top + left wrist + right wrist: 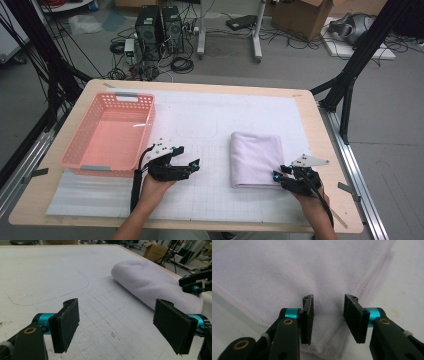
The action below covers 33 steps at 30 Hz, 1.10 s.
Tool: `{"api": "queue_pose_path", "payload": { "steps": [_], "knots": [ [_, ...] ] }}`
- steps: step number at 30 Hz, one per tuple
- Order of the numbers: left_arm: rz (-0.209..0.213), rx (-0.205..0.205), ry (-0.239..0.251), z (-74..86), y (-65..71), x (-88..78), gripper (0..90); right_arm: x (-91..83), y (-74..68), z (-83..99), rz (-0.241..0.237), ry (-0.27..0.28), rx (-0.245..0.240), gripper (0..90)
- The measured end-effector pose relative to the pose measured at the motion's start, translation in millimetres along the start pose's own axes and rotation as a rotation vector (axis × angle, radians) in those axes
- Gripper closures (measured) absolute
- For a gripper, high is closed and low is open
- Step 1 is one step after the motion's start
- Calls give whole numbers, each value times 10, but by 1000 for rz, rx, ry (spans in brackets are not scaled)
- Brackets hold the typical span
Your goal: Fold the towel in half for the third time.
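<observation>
A folded pale lilac towel (256, 157) lies on the white gridded mat (200, 120), right of centre. My left gripper (194, 165) hovers low over the mat to the towel's left, pointing right, jaws wide open with nothing between them (116, 322). The towel (152, 285) lies ahead of it, off to the right. My right gripper (276, 175) sits at the towel's near right corner. Its jaws (328, 315) stand apart over the stitched corner of the towel (287, 272) and the pads do not press on the cloth. That right gripper (192, 284) also appears past the towel in the left gripper view.
A pink plastic basket (120, 96) stands at the mat's left side, just behind my left hand, with nothing in it. The wooden table edge (325, 125) runs close on the right. Computers, cables and boxes lie on the floor beyond the table.
</observation>
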<state>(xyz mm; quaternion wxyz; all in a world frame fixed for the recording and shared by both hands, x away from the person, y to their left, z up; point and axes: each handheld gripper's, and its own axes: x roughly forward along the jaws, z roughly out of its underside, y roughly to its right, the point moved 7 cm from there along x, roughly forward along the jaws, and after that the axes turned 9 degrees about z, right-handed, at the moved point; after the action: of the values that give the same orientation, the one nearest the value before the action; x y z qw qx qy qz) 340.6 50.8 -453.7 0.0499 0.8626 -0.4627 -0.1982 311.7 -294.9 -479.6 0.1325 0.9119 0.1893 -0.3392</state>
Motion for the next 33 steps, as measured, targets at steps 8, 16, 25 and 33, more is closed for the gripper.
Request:
{"api": "queue_pose_path", "payload": {
  "steps": [8, 16, 25, 33],
  "knots": [
    [-3, 28, -22, 19, -4, 17, 202, -202, 74, 134, 24, 45, 29, 503],
    [5, 131, 1, 4, 48, 79, 185, -417, 248, 15, 46, 206, 64, 297],
    [14, 46, 39, -22, 43, 46, 186, -575, 425, 38, 71, 310, 97, 220],
    [4, 38, 42, -21, 25, 25, 187, -545, 450, 65, 86, 291, 91, 212]
  ]
}}
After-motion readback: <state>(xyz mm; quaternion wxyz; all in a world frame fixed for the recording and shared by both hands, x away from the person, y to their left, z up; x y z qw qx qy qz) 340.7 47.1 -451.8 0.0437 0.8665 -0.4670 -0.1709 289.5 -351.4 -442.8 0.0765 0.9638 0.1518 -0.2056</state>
